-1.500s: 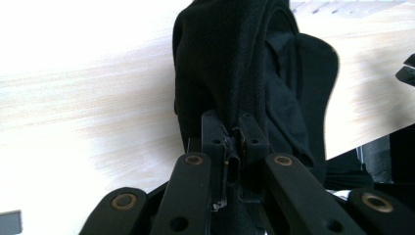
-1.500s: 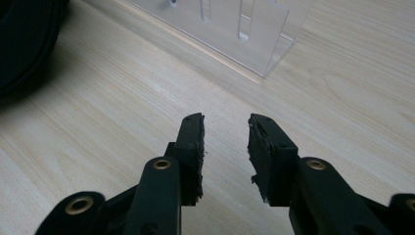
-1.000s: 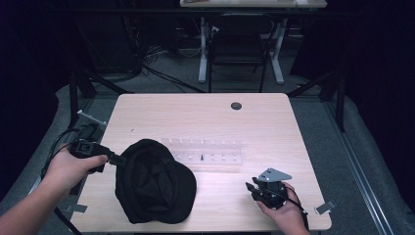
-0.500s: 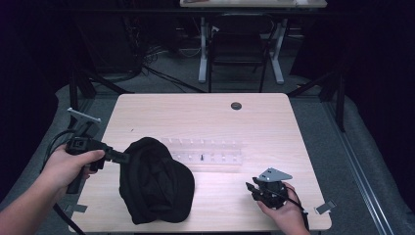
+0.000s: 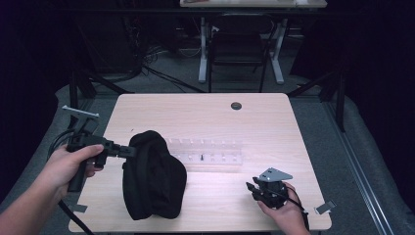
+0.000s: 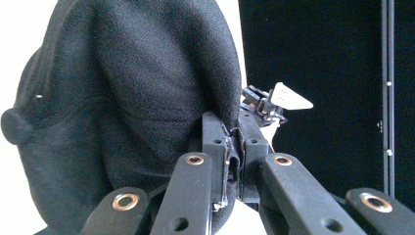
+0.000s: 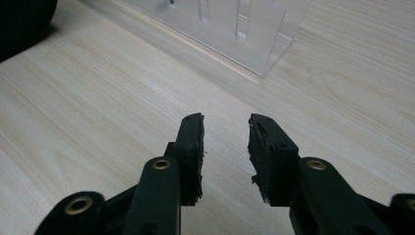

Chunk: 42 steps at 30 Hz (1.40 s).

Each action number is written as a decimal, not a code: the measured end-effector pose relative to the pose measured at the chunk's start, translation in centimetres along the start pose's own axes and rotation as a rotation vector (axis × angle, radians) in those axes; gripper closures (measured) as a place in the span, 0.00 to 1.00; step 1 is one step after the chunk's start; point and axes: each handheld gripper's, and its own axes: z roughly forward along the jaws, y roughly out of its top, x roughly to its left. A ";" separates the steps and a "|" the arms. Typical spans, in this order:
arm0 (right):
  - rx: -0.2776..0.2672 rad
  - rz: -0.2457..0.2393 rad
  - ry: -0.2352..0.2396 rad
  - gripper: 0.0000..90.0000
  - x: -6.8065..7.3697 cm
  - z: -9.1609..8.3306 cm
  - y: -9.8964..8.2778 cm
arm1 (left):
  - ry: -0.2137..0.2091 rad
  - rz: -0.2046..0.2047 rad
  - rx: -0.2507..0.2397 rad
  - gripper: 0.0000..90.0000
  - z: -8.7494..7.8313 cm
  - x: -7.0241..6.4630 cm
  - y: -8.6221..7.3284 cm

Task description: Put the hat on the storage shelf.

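Your left gripper (image 6: 230,134) pinches the cap (image 5: 154,176), probably at its rim, on the table's (image 5: 274,117) left. It's soft and floppy; grip stiffer edges. Your right gripper (image 7: 225,142) rests parted, empty.

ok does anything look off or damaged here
The right tool's pads look chipped and ragged along their inner edges. The black cap is bunched and tipped up, pinched by the left tool.

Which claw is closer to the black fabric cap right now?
Left. The left claw is clamped on the black fabric cap's edge; the right claw rests apart, open, off the cap's far side.
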 end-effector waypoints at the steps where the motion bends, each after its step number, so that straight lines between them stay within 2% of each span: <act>1: 0.000 0.000 0.000 0.74 0.0 0.0 0.0 | 0.000 0.000 0.000 0.95 0.0 0.0 0.0; 4: -0.002 -0.003 0.000 0.74 0.0 0.0 0.0 | 0.008 0.012 -0.021 0.95 -0.3 -0.5 0.2; 8: -0.004 0.000 -0.002 0.74 0.0 0.0 0.0 | -0.018 0.011 -0.059 0.95 -0.9 -0.8 0.6; 9: -0.006 0.002 -0.003 0.74 0.0 0.0 0.0 | -0.028 0.015 -0.068 0.95 -1.0 -0.9 0.7; 10: -0.006 0.002 0.001 0.74 0.0 0.0 0.0 | -0.059 0.005 -0.094 0.95 -1.0 -0.9 1.0; 11: -0.006 0.002 0.001 0.74 0.0 0.0 0.0 | -0.059 0.005 -0.094 0.95 -1.0 -0.9 1.0; 14: -0.003 0.001 0.000 0.74 0.0 0.0 0.0 | -0.104 0.000 -0.130 0.95 -0.9 -1.1 1.6; 23: -0.006 0.009 0.004 0.74 -0.1 0.1 -0.1 | -0.162 -0.008 -0.181 0.95 -0.6 -1.9 2.7; 28: -0.007 0.007 0.003 0.74 -0.1 0.1 -0.1 | -0.162 0.001 -0.197 0.95 -0.5 -2.5 3.4; 34: -0.012 0.010 0.001 0.74 -0.1 0.1 -0.1 | -0.184 -0.005 -0.220 0.95 -0.5 -2.7 4.3; 42: 0.001 0.007 -0.001 0.74 -0.1 0.2 -0.1 | -0.183 -0.008 -0.252 0.95 0.1 -3.1 5.7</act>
